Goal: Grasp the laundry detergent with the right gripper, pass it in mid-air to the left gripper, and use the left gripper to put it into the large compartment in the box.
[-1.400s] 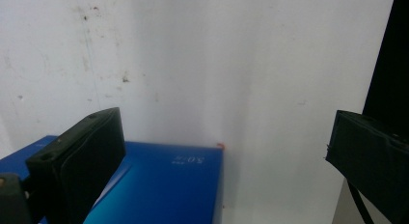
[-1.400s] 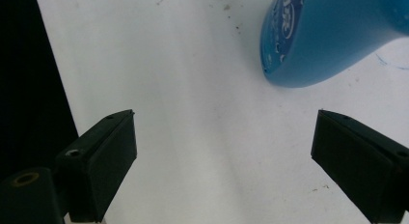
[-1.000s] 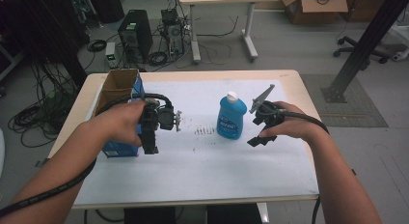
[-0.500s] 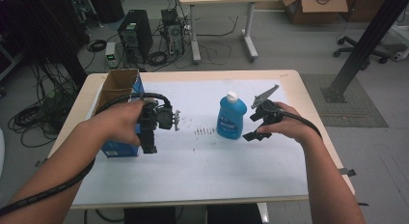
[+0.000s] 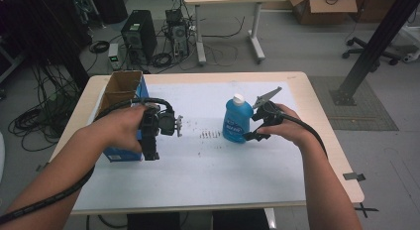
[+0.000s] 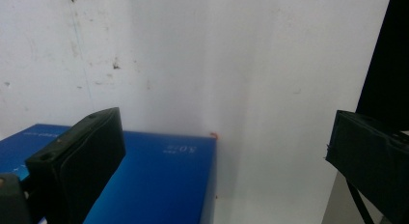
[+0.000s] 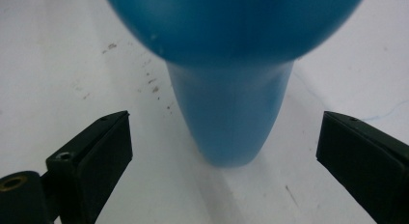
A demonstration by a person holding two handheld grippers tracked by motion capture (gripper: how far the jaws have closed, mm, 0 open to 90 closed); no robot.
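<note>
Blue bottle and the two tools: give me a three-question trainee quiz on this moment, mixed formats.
1. True or false: the right tool is shut on the blue bottle.
2. Which thing lies under the left tool? A) a blue box B) a chair C) a computer tower
3. Fill in: the bottle's cap is ____ in colour.

Key: 1 false, its jaws stand open on either side of the bottle. 2 A, the blue box. 3 white.

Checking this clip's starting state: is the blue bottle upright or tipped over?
Upright. The blue bottle stands on its base on the table, white cap on top, between the right gripper's open jaws.
</note>
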